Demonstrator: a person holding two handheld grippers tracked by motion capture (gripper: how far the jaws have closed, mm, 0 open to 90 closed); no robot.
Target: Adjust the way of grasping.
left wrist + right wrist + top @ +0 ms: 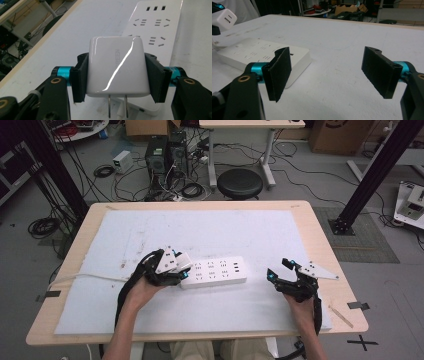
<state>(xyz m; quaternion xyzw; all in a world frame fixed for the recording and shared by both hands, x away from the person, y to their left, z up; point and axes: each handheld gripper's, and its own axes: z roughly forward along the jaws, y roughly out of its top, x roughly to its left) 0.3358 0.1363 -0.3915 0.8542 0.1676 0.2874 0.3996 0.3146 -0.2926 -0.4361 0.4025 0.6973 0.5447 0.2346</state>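
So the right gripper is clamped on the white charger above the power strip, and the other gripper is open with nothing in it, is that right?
Not quite: the left gripper is clamped on the white charger, as the left gripper view shows. It does hang above the power strip. The right gripper is the open one with nothing in it, as the right gripper view shows.

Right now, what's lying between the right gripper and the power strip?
Nothing: in the high view, bare white mat separates the right gripper from the power strip.

A glossy white charger (116, 66) sits between black claw pads (79, 78), over a white power strip (155, 27).
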